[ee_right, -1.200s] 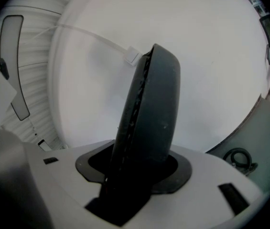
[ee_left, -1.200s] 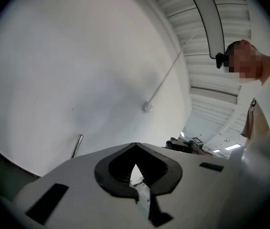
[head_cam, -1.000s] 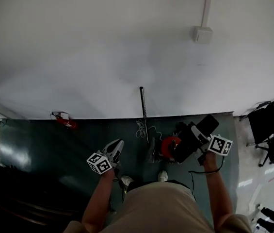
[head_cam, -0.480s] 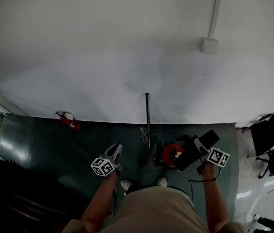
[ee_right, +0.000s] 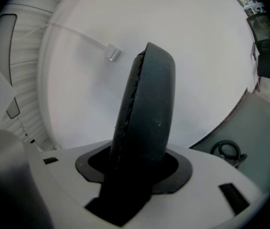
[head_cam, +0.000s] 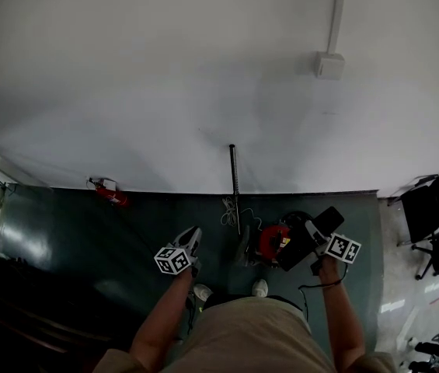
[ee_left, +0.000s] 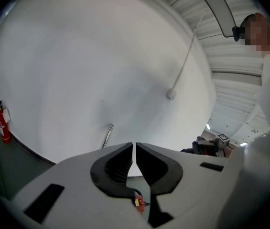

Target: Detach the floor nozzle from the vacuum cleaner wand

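The black floor nozzle is off the wand, and my right gripper is shut on it above the red vacuum body. In the right gripper view the nozzle stands up between the jaws and fills the gap of my right gripper. The thin wand leans upright against the white wall, apart from both grippers, and the left gripper view shows the wand too. My left gripper hangs left of the vacuum. That gripper is shut with nothing between its jaws.
A red fire extinguisher stands at the wall's foot on the left. A coiled cable lies by the wand's base on the dark green floor. Black chairs stand at the right edge. A junction box sits on the wall.
Both grippers have sunk a little. The nozzle stays in the right jaws and the left jaws stay shut.
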`<act>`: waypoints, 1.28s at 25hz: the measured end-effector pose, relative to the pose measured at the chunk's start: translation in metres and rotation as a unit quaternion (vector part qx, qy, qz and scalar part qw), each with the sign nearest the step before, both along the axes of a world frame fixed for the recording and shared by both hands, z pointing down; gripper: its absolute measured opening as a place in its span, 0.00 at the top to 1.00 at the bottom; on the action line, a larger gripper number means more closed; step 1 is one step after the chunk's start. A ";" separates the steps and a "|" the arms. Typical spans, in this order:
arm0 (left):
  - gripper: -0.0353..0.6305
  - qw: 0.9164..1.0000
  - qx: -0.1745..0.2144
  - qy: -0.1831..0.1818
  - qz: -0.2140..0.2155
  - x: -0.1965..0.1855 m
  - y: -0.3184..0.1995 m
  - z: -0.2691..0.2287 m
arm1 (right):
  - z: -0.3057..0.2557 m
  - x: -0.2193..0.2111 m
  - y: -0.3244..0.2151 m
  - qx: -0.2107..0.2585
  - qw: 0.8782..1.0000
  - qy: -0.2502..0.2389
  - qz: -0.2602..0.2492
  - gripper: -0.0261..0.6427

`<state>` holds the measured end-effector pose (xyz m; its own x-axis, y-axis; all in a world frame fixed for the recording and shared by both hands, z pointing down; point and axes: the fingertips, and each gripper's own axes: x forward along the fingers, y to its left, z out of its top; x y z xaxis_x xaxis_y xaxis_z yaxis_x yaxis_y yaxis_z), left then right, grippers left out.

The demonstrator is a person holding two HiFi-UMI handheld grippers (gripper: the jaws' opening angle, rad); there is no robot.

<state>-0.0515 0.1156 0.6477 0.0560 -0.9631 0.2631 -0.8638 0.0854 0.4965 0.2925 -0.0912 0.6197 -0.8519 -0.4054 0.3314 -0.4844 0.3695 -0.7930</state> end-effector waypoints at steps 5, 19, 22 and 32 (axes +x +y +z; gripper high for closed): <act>0.93 1.000 -0.020 0.016 0.004 0.012 -0.031 0.024 | 0.027 -0.018 -0.002 -0.020 1.000 -0.007 -0.005 0.64; 0.93 0.997 0.011 0.056 0.056 0.064 -0.121 -0.010 | 0.032 -0.088 -0.027 -0.076 0.995 -0.071 -0.010 0.64; 0.93 0.995 0.026 0.072 0.058 0.068 -0.128 -0.022 | 0.024 -0.095 -0.029 -0.089 0.991 -0.095 -0.014 0.64; 0.93 0.997 -0.017 0.064 0.047 0.061 -0.116 0.000 | 0.027 -0.095 -0.040 -0.139 0.978 -0.157 0.000 0.64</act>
<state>0.0092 -0.0008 0.6482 0.1797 -0.9429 0.2806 -0.7990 0.0265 0.6008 0.1973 -0.1313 0.6467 -0.9292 -0.3372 0.1516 -0.2014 0.1177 -0.9724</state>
